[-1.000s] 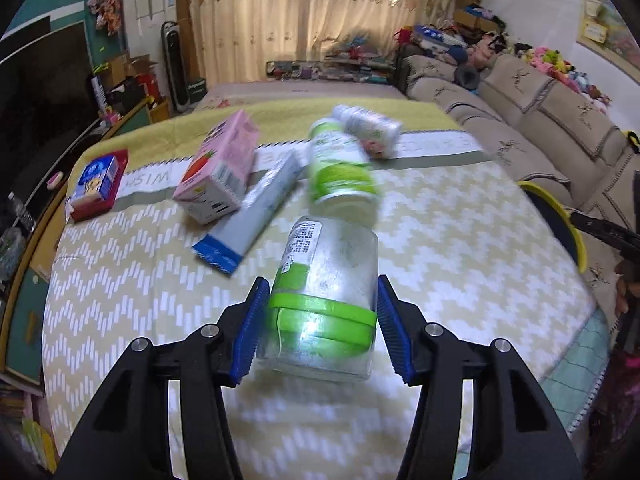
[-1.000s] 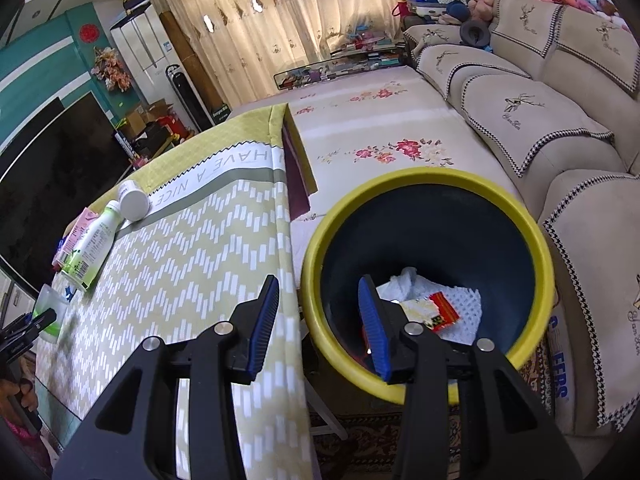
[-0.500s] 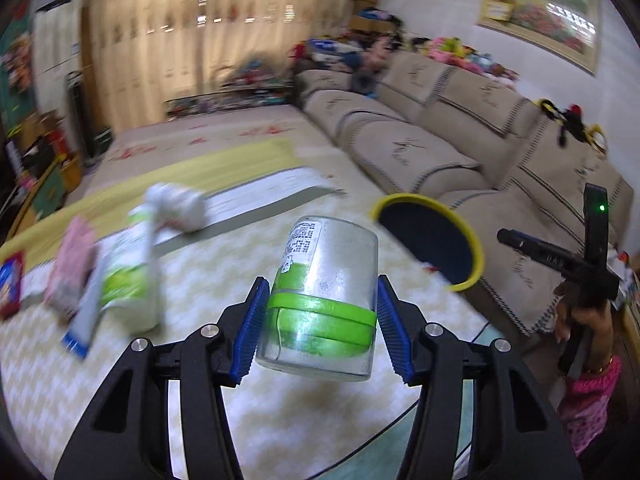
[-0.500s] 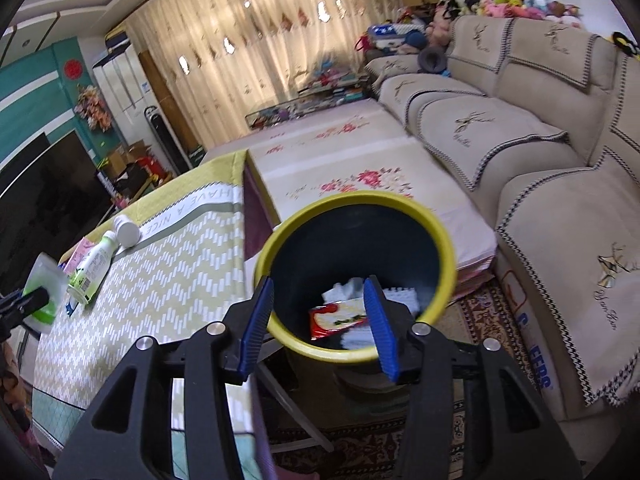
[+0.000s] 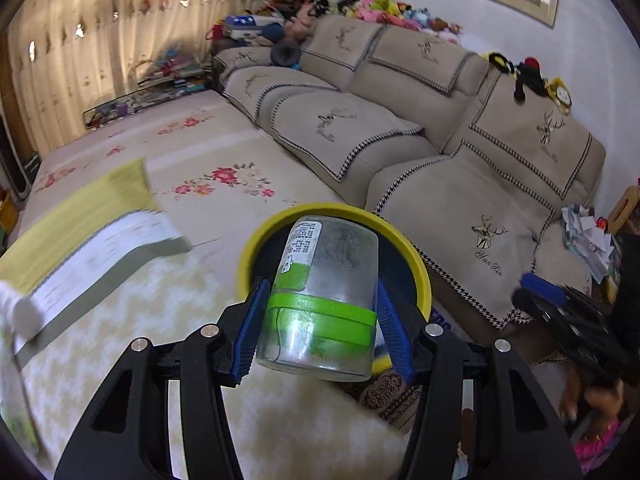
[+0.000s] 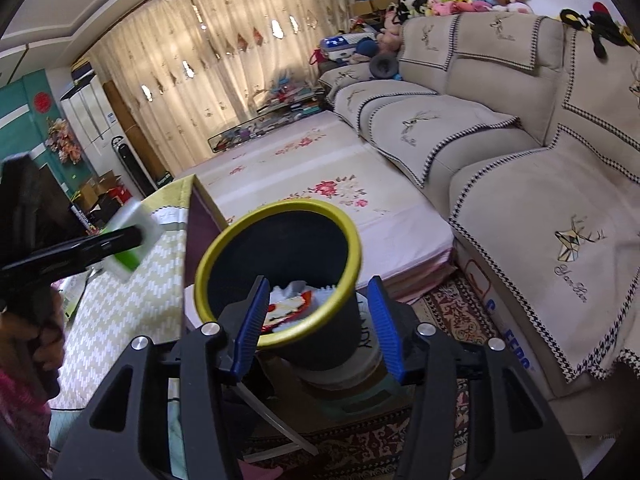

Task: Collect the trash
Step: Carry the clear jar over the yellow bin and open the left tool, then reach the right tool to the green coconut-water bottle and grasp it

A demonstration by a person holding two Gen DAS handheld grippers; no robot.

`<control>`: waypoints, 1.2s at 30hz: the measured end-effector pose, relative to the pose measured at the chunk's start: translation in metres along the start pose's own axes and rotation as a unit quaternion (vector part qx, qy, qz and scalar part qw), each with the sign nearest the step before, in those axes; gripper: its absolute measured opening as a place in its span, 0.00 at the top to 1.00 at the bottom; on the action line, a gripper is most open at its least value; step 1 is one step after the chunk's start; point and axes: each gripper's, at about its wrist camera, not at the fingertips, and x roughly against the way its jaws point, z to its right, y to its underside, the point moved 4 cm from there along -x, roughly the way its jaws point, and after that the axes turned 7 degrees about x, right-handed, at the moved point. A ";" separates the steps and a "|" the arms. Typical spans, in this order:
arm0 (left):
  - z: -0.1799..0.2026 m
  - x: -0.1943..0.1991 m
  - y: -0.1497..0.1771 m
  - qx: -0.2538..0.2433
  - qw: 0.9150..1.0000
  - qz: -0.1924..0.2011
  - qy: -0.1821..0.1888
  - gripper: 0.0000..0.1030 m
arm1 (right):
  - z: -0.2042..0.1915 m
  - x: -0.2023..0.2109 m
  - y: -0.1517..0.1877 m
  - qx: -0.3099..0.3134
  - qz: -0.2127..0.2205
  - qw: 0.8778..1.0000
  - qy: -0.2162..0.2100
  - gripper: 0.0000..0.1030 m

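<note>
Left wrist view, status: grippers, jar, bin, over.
Left gripper shut on clear green-banded jar, carried toward yellow-rimmed bin. Right gripper empty, jaws just been opening, over the bin. Nothing blocking the bin mouth.

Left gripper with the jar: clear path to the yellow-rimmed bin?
Probably yes. The left gripper grips the jar with the bin mouth open right behind it; the empty right gripper hangs at the bin's near side.

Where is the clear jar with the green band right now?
In the left wrist view the clear jar sits clamped in the left claw, centre frame, in front of the yellow-rimmed bin beside the sofa.
</note>
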 end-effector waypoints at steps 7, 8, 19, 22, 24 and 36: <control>0.020 -0.068 -0.020 -0.002 1.000 -0.027 0.004 0.48 | 0.009 -0.007 0.005 -0.012 -0.008 1.000 0.000 0.50; 0.019 -0.075 -0.021 0.001 1.000 -0.029 0.005 0.48 | 0.010 -0.008 0.005 -0.014 -0.009 1.000 -0.001 0.50; -0.002 -0.041 -0.023 0.011 0.999 0.027 -0.036 0.20 | 0.002 -0.008 0.006 -0.011 -0.009 1.000 -0.009 0.47; -0.008 0.004 -0.016 0.014 0.997 0.063 -0.038 0.13 | -0.006 -0.011 0.007 -0.002 -0.012 1.000 -0.015 0.46; -0.015 0.040 -0.005 0.023 0.995 0.089 -0.047 0.09 | -0.015 -0.013 0.006 0.005 -0.014 1.000 -0.020 0.45; -0.130 0.209 0.110 0.130 0.964 0.164 -0.165 0.05 | -0.119 -0.030 -0.009 0.091 -0.026 0.993 -0.078 0.42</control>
